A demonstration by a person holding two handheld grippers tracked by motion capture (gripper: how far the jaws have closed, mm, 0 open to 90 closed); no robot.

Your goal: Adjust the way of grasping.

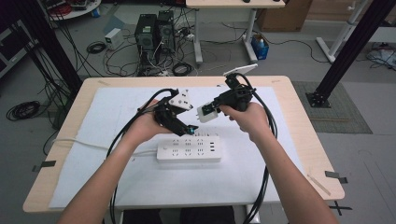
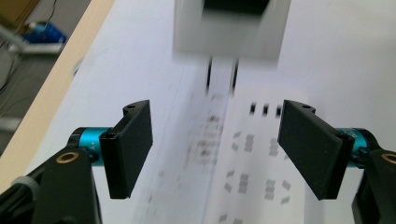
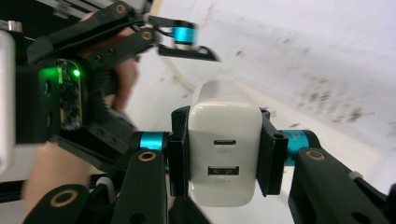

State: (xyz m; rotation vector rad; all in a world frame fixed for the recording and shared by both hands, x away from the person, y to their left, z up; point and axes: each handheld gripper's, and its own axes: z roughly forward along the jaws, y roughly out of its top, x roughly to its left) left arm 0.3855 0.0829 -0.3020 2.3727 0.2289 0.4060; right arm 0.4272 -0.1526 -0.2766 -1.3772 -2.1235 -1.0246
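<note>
The power strip [image 1: 188,149] lay nearest the person on the white mat [image 1: 116,177], every socket empty, so insertion was not yet done. Above its far edge the left gripper [image 1: 188,129] hovered with jaws spread wide and empty. At about 1 o'clock from the strip, the right gripper [image 1: 208,111] was clamped on the white charger [image 3: 224,151], held clear of the table. The prongs, blurred in the left gripper view, probably pointed down at the strip. Pickup appeared complete; lowering and seating remained.
</note>
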